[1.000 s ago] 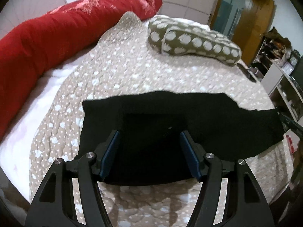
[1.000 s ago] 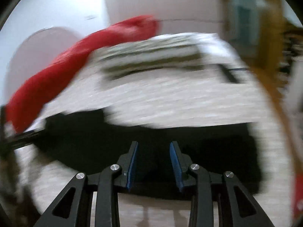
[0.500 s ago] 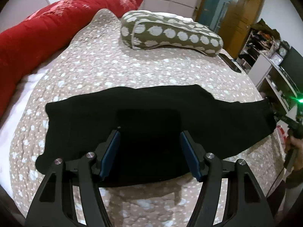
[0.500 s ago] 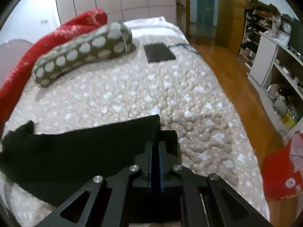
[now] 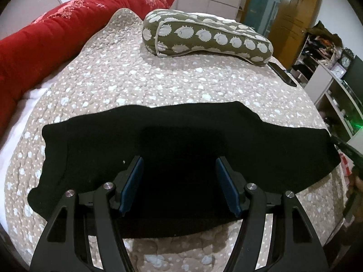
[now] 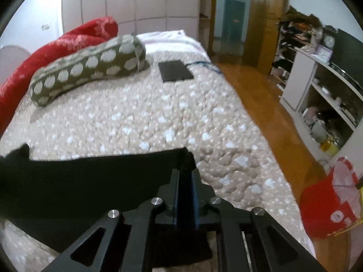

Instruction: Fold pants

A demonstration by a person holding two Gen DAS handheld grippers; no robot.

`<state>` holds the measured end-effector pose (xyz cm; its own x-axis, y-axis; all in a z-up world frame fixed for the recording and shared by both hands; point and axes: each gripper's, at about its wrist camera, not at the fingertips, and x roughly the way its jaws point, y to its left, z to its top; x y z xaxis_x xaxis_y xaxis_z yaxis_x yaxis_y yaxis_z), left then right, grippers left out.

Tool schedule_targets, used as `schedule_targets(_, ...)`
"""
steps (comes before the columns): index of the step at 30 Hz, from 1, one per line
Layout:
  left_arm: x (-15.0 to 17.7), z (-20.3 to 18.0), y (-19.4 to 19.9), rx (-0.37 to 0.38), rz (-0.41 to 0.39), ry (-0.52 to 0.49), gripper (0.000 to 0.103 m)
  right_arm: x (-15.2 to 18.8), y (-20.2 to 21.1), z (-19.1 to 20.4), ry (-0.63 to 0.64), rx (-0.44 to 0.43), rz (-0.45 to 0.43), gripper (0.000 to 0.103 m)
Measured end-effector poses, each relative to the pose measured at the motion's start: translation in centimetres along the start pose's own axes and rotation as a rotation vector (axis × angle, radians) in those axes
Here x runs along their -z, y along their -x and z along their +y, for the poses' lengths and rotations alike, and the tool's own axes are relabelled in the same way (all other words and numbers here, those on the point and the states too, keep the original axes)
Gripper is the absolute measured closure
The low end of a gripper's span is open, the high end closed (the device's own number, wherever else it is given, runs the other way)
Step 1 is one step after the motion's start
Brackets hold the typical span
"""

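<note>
Black pants (image 5: 181, 136) lie spread in a long band across the beige dotted quilt (image 5: 158, 83). My left gripper (image 5: 178, 158) hovers open over the middle of the band, with the dark cloth showing below its blue pads and nothing between them. In the right wrist view the same pants (image 6: 90, 176) run off to the left. My right gripper (image 6: 186, 172) sits at their far right corner, its pads pinching the cloth edge. Its jaws are opening slightly, with the fabric still between them.
An olive pillow with white spots (image 5: 204, 38) and a red blanket (image 5: 56, 34) lie at the far side of the bed. A black tablet (image 6: 175, 70) rests near the bed's right edge. Wooden floor, a white shelf unit (image 6: 317, 95) and a red bag (image 6: 329, 206) are to the right.
My right gripper swung to the pants' right corner and closed on the cloth. The left gripper drifted sideways over the pants, still open.
</note>
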<state>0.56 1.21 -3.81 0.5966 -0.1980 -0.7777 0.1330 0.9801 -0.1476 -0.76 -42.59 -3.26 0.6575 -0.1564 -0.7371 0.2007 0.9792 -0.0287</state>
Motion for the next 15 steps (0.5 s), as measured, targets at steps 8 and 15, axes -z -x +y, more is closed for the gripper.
schedule_targets(8, -0.5, 0.3, 0.2, -0.032, -0.024, 0.023, 0.038, 1.1, 3.2, 3.6, 0.045, -0.202, 0.002, 0.085)
schedule_targets(15, 0.1, 2.4, 0.0, -0.05, -0.015, 0.074, 0.038, 2.0, 1.6, 6.0, 0.093, -0.205, 0.045, 0.078)
